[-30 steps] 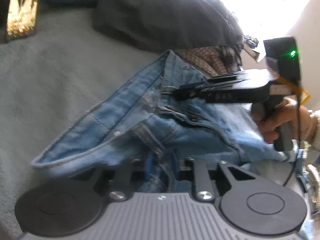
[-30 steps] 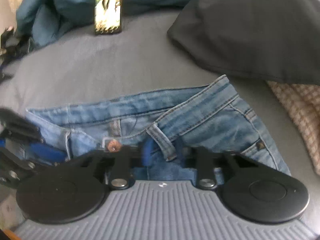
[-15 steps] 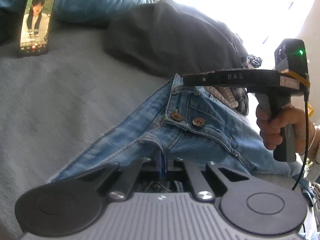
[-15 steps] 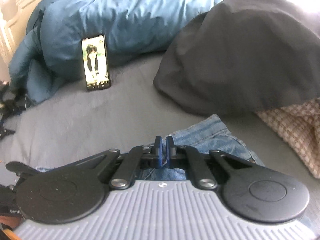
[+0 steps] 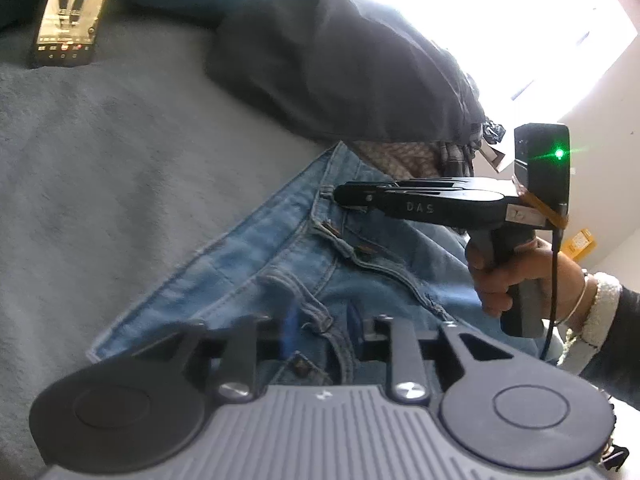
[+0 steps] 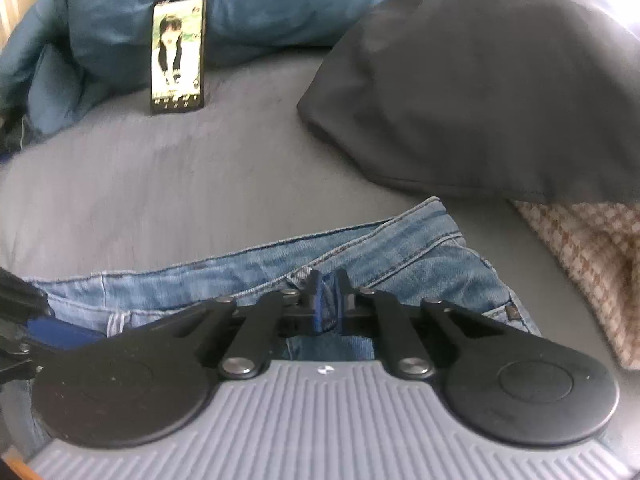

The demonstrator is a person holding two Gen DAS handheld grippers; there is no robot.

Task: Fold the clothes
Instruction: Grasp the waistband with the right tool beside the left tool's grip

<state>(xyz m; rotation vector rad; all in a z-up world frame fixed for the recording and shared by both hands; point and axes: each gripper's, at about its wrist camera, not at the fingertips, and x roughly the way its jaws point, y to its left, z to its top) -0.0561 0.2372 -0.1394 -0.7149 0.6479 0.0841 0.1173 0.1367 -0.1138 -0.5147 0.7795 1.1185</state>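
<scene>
A pair of blue jeans [image 5: 288,252] lies on the grey bed sheet [image 5: 100,168], waistband toward the pillows. My left gripper [image 5: 322,316] is open, its blue pads on either side of a belt loop at the waistband. My right gripper [image 6: 326,300] is nearly closed, pinching the denim of the jeans [image 6: 360,248] at the waistband. The right gripper also shows in the left wrist view [image 5: 340,196], held by a hand over the far end of the waistband.
A dark pillow [image 6: 480,80] lies at the back right over a checked cloth [image 6: 588,248]. A lit phone [image 6: 178,54] leans on a blue duvet [image 6: 260,4]. The left gripper's finger [image 6: 24,300] shows at the left edge.
Both grippers dropped back down to the jeans after being lifted. My left gripper opened from shut. The jeans' waistband lies flatter on the sheet.
</scene>
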